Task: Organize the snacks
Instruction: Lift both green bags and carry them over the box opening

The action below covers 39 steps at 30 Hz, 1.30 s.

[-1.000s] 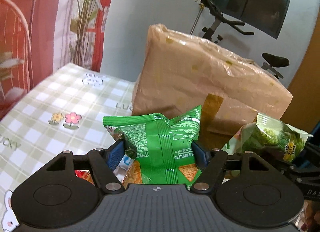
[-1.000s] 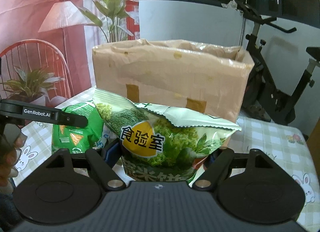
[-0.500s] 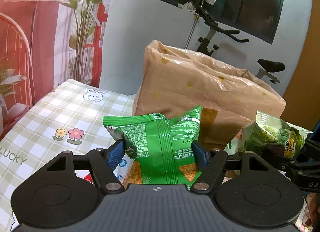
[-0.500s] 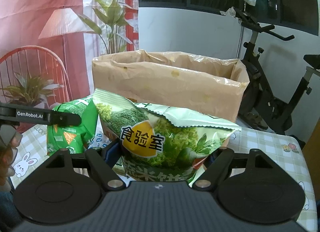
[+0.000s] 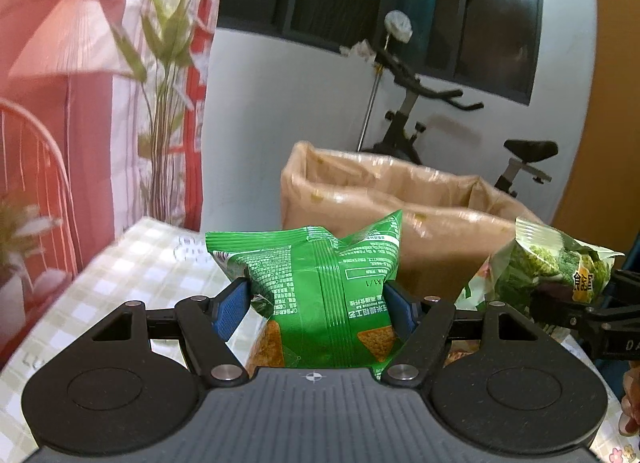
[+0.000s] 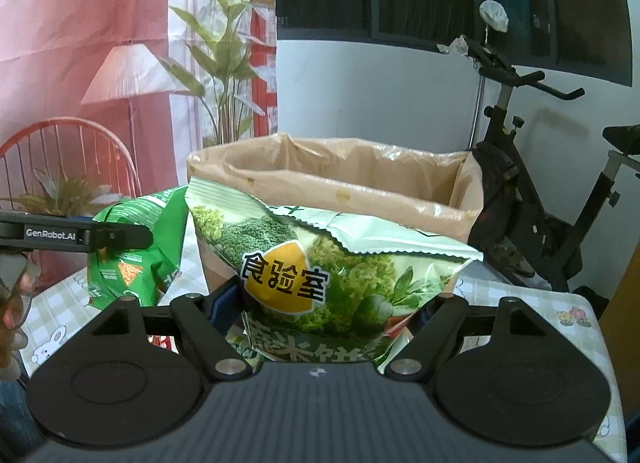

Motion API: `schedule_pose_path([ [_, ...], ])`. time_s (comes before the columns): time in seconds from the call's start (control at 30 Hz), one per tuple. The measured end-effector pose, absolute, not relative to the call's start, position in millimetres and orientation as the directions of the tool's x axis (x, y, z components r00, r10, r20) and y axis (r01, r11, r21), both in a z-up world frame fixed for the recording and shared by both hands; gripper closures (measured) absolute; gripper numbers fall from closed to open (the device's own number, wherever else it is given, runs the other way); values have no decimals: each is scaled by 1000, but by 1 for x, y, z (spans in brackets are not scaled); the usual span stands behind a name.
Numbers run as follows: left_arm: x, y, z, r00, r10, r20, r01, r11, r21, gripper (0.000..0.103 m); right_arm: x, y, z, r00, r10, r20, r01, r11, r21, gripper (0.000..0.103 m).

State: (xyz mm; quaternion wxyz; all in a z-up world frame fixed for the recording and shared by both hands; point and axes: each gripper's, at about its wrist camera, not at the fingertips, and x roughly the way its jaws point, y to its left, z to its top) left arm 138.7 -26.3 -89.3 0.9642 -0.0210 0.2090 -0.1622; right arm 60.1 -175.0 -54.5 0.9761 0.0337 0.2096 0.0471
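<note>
My left gripper [image 5: 316, 303] is shut on a bright green chip bag [image 5: 320, 295], held up in front of the open tan paper bag [image 5: 420, 199]. My right gripper [image 6: 332, 311] is shut on a pale green vegetable cracker bag [image 6: 320, 263], held near the rim height of the tan paper bag [image 6: 344, 179]. The cracker bag also shows at the right of the left wrist view [image 5: 552, 267]. The chip bag shows at the left of the right wrist view [image 6: 136, 247], with the left gripper's finger [image 6: 80, 237] across it. The paper bag's inside is mostly hidden.
The paper bag stands on a table with a green checked cloth [image 5: 120, 275]. An exercise bike [image 6: 532, 191] stands behind the table at the right. A red chair [image 6: 68, 155] and a leafy plant [image 6: 224, 75] stand at the left.
Both grippers have risen with their bags. The paper bag's open top now shows in both views, where before only its front face showed.
</note>
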Motion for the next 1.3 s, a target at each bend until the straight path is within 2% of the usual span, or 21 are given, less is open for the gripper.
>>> schedule_pose_path([
  [0.4, 134, -40, -36, 883, -381, -274, 377, 924, -67, 29, 54, -193, 3, 954, 123, -274, -93, 988, 120, 23],
  [0.77, 193, -65, -4, 893, -392, -219, 390, 919, -53, 29, 103, -208, 46, 974, 104, -201, -96, 994, 52, 23],
  [0.9, 225, -85, -4, 897, -376, -231, 383, 923, -15, 29, 140, -220, 44, 968, 92, -233, -77, 994, 73, 23],
  [1.07, 255, -103, -18, 885, -375, -275, 393, 919, 9, 29, 189, -237, 25, 923, 116, -366, -63, 986, 156, 23],
  [1.3, 276, -112, -29, 873, -366, -323, 393, 919, 21, 28, 222, -243, -4, 865, 105, -491, -39, 989, 143, 23],
])
